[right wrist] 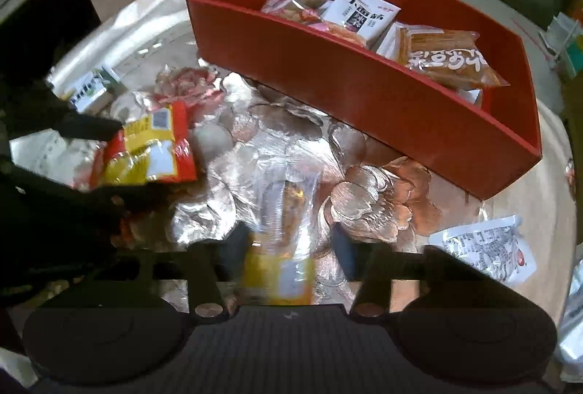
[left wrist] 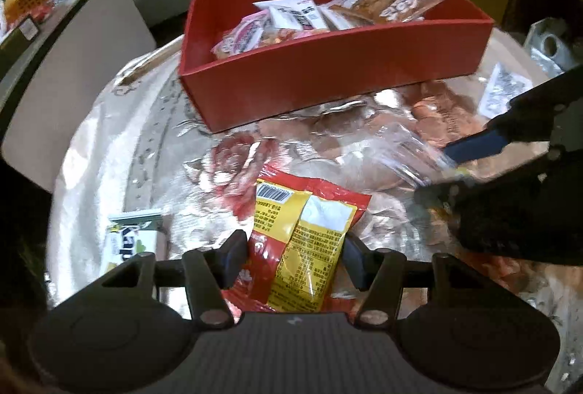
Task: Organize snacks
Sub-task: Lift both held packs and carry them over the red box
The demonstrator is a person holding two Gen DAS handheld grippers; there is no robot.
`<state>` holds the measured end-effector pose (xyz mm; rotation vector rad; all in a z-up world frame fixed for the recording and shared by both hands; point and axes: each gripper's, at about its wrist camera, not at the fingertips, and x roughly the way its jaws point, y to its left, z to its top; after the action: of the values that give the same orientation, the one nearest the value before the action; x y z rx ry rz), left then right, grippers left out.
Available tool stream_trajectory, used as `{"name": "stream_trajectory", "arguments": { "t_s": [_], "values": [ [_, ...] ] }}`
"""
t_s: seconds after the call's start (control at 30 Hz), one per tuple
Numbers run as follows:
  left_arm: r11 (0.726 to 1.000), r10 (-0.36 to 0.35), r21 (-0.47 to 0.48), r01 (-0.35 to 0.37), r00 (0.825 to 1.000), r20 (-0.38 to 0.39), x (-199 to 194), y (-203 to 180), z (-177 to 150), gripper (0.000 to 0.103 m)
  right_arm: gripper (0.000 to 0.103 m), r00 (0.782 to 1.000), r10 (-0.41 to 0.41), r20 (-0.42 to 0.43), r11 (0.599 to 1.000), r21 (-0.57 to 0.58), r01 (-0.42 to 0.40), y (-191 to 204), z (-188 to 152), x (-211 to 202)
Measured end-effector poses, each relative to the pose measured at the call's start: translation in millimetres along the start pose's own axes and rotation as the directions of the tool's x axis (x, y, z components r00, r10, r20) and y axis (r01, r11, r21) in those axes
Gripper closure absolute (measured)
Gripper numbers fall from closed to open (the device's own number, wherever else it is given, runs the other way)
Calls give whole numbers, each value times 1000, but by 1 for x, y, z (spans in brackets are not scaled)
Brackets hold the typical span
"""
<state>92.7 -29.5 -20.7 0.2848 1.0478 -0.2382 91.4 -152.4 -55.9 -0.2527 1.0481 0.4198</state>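
A red box [left wrist: 328, 84] holding several snack packets stands at the far side of the table; it also shows in the right wrist view [right wrist: 364, 80]. My left gripper [left wrist: 295, 253] is shut on a red and yellow snack packet [left wrist: 306, 233], seen from the side in the right wrist view [right wrist: 153, 146]. My right gripper [right wrist: 288, 248] has its jaws apart around a clear packet with a yellow end [right wrist: 284, 233], which looks blurred. It shows in the left wrist view [left wrist: 452, 168] too, touching that clear packet [left wrist: 408, 153].
A green and white packet [left wrist: 127, 241] lies at the left of the table. A white printed packet [right wrist: 484, 252] lies at the right, near the table edge. The table has a shiny flowered cover [right wrist: 364, 204]. A pale chair back [left wrist: 83, 66] stands at the left.
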Motion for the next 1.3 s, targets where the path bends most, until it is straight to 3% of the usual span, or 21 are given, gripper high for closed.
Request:
{"name": "stream_trajectory", "arguments": {
  "t_s": [0.13,0.33,0.67,1.3],
  "values": [
    [999,-40,-32,41,999,11,-6,1,6,53,63,1000,30,1,999,31,-30,-7,2,-5],
    [995,-63,-68,66,997,51,-16,6,17,53,63,995,71,75,993,86,-78,-16,8,-26],
    [992,-46,-113,61,990,133,-32,11,44,53,63,986,73,148,988,127,-92,-29,15,-46],
    [990,-25,-132,53,978,209,-43,8,70,54,63,970,57,236,979,177,-101,-48,29,-67]
  ]
}}
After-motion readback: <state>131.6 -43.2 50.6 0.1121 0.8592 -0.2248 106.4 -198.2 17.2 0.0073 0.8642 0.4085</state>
